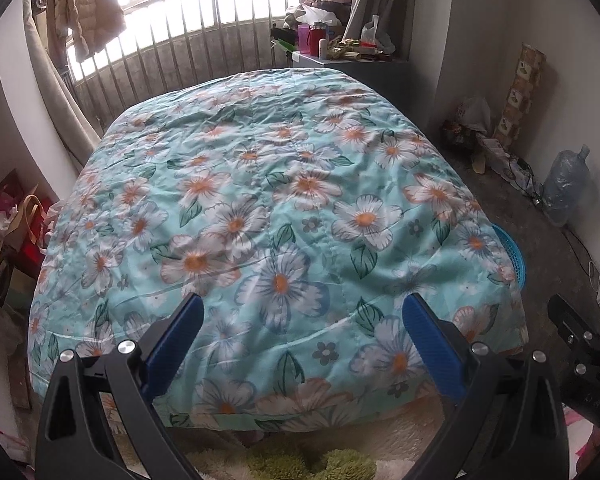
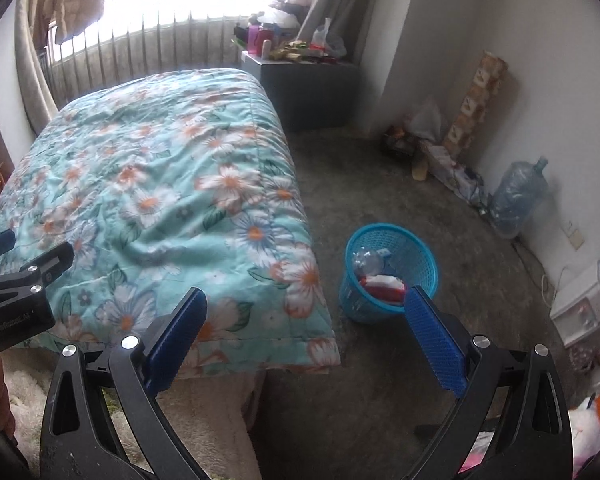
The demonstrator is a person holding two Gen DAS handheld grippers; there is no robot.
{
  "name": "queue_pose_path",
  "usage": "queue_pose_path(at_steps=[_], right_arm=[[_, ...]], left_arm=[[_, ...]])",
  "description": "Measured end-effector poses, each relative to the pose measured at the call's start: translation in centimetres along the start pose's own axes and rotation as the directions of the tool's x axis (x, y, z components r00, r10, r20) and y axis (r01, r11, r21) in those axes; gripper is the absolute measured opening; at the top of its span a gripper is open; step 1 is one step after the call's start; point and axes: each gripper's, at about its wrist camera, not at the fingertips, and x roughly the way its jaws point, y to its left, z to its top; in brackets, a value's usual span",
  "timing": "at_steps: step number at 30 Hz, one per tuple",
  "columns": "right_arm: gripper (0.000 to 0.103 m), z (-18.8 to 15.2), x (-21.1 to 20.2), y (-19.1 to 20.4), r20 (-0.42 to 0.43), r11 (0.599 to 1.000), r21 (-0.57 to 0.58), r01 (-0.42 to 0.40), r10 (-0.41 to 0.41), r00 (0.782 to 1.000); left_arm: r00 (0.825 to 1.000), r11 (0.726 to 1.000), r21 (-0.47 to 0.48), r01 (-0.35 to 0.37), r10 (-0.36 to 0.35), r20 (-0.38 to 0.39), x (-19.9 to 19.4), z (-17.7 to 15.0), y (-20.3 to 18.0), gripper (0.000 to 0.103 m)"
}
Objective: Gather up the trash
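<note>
No legible labels. Left claw (image 1: 303, 312) spread wide, empty, over floral turquoise quilted bed (image 1: 260, 200). Right claw (image 2: 305, 307) likewise wide, empty. Blue plastic mesh wastebasket (image 2: 388, 272) on floor beside bed, holding clear bottle (image 2: 368, 260) and red-white wrapper (image 2: 384, 286).

A bed (image 1: 284, 428) ahead of the left claw (image 1: 302, 320) carries a flowered turquoise quilt (image 1: 268, 208). On the grey floor (image 2: 380, 380), just beyond the right claw (image 2: 306, 308), stands a blue basket (image 2: 420, 256) beside the bed.
</note>
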Motion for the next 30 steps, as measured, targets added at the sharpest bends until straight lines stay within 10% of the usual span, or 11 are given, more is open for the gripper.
queue_pose_path(at_steps=[30], right_arm=[[0.095,-0.4,1.3,-1.9,-0.037,0.999,0.05,0.01,-0.008,0.999]], left_arm=[[0.999,0.996,0.083,-0.028,0.031,-0.032,0.7,-0.5,-1.4,0.097]])
